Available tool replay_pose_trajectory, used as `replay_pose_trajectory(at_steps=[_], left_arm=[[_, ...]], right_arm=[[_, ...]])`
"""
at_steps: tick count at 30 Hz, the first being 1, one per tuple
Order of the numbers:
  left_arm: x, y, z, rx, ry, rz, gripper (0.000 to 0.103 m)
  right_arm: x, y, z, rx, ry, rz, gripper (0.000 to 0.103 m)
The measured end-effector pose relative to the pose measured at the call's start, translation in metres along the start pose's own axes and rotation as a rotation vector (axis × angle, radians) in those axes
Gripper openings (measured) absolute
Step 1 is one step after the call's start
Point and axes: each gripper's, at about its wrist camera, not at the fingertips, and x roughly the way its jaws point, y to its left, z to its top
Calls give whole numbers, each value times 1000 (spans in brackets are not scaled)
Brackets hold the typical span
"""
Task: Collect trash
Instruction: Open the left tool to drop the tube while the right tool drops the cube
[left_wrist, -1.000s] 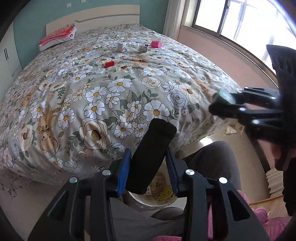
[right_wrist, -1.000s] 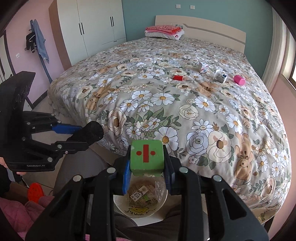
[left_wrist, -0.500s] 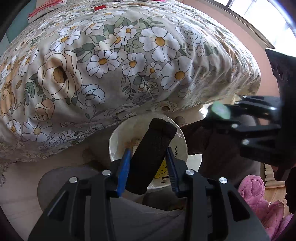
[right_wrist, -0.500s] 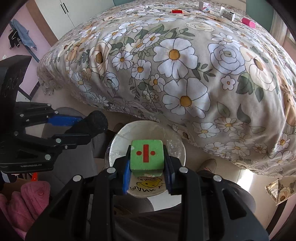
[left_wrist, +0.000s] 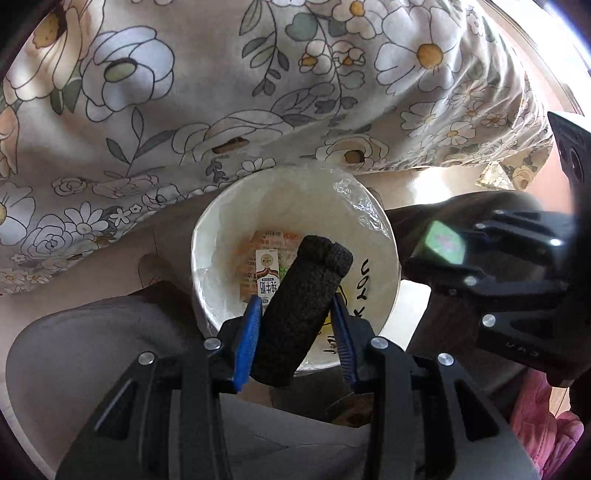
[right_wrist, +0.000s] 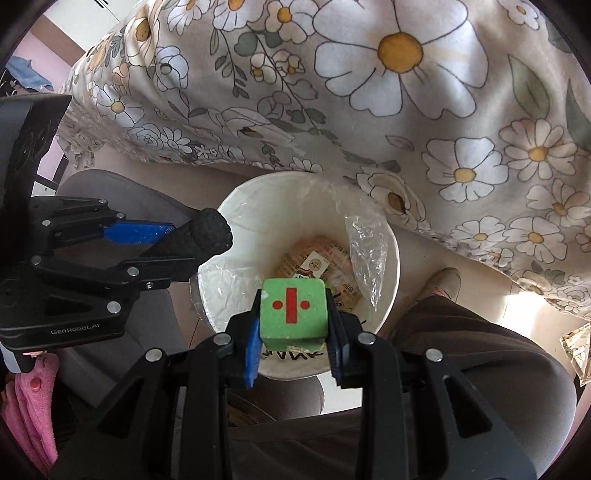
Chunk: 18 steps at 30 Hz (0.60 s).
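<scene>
My left gripper (left_wrist: 295, 306) is shut on a black foam cylinder (left_wrist: 299, 302) and holds it over the near rim of a white trash bin (left_wrist: 207, 236) lined with clear plastic. My right gripper (right_wrist: 293, 325) is shut on a green foam cube (right_wrist: 293, 308) with red marks, held over the same bin (right_wrist: 221, 288). The bin holds a small carton (left_wrist: 266, 273) and paper wrappers (right_wrist: 317, 251). The left gripper also shows in the right wrist view (right_wrist: 173, 240), the right gripper in the left wrist view (left_wrist: 443, 247).
The floral bedspread (left_wrist: 258, 92) hangs just behind the bin. The person's grey-trousered legs (right_wrist: 461, 369) sit on both sides of the bin. Pink fabric (left_wrist: 535, 424) lies at the lower edge.
Both grippers tilted down from the bed top and moved over the bin, each still holding its piece. The bin now fills the view centre.
</scene>
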Motion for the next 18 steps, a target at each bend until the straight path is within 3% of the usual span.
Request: replay_pose_trajectory(at_steps=[18], left_arm=[[66, 23, 9, -125, 103, -23, 40]], right_arm=[[73, -9, 5, 43, 179, 6, 31]])
